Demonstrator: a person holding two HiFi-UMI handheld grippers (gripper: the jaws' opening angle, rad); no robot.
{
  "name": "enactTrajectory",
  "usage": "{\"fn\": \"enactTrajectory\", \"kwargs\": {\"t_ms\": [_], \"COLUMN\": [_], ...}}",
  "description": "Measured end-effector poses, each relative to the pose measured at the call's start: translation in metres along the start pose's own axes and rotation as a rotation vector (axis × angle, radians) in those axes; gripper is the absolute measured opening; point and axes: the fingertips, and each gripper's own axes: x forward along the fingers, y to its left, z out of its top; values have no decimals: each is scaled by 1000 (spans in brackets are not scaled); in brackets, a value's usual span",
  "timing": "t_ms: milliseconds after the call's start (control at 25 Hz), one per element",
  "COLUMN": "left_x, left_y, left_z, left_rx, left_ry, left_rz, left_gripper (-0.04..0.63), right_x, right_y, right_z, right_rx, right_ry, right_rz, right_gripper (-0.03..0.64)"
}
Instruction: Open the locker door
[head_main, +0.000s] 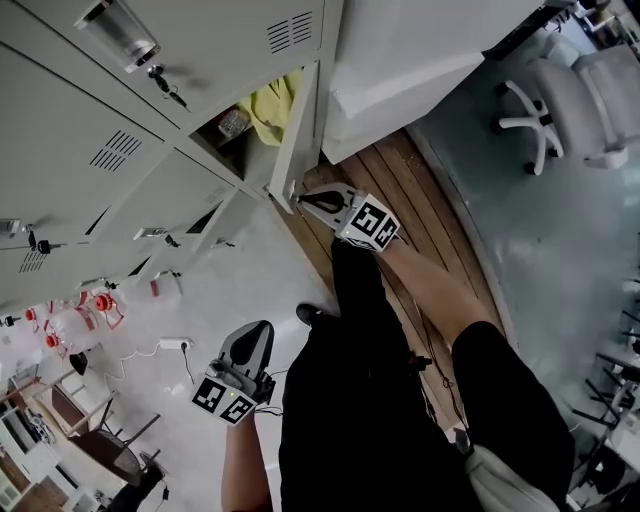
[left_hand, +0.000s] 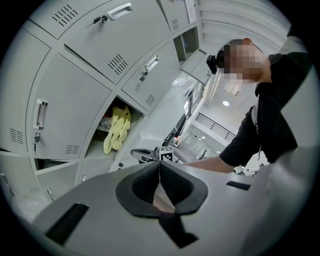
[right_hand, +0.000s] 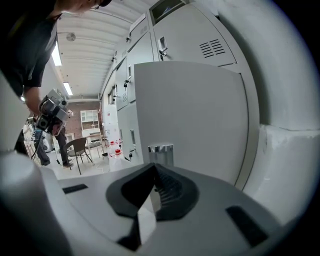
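An open locker door (head_main: 297, 130) stands edge-on in the head view, and yellow cloth (head_main: 268, 105) shows in the compartment behind it. My right gripper (head_main: 300, 200) is at the door's lower corner. In the right gripper view the door's grey face (right_hand: 190, 115) fills the middle, and the jaws of my right gripper (right_hand: 154, 166) are shut together just under its chrome handle (right_hand: 161, 149). I see nothing between the pads. My left gripper (head_main: 258, 335) hangs shut and empty over the floor, well short of the lockers (left_hand: 75, 110).
Closed grey lockers (head_main: 90, 150) run along the left, some with keys in their locks. A white office chair (head_main: 570, 100) stands at the upper right. Red-capped bottles (head_main: 95, 305), a cable and a wooden chair (head_main: 110, 440) are on the floor at left. The person's legs (head_main: 400, 400) are below.
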Motion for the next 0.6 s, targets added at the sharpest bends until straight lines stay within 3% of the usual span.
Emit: {"fn": "enactTrajectory", "kwargs": {"t_ms": [40,120,320,600], "left_x": [-1,-5,-14,-19], "left_y": [1,5,12,14], "left_z": [1,2,-6,-6], "left_rx": [0,-4,-21,-27], "left_ry": [-2,-8,-3,-9], "left_rz": [2,11,28,30], "left_gripper": [17,18,17,18], "right_x": [2,6,21,29], "right_y": [3,8,10,7], "right_z": [0,0,0,5], "right_rx": [10,39,55,45], "right_ry": [-1,-10,-19,-12], "right_rz": [8,21,-13,-52], "right_gripper": [14,104,149,127]}}
